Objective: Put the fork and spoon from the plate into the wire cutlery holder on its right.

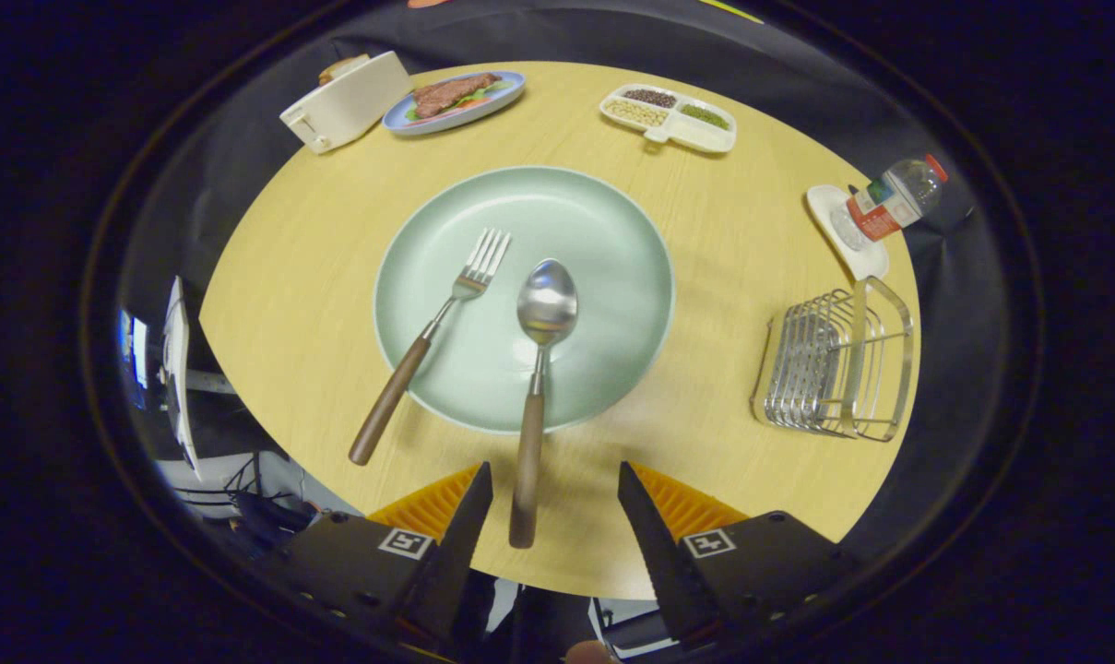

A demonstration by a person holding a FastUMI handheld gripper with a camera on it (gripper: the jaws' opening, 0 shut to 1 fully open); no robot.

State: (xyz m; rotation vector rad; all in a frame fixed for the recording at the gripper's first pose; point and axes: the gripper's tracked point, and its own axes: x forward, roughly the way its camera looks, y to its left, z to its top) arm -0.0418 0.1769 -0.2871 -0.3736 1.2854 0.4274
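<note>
A pale green plate (pixel 603 249) lies in the middle of a round wooden table (pixel 317 277). On it rest a fork (pixel 432 332) and a spoon (pixel 540 369), both with brown wooden handles that stick out over the plate's near rim. The spoon's handle end lies between my fingers, closer to the left one. My gripper (pixel 555 480) is open, above the table's near edge, touching nothing. The wire cutlery holder (pixel 834 369) stands on the table to the right of the plate, with nothing in it.
At the far side stand a white toaster (pixel 349 101), a blue plate of food (pixel 456 100) and a divided white tray of beans (pixel 670 115). A plastic bottle (pixel 889 198) lies on a white coaster beyond the holder.
</note>
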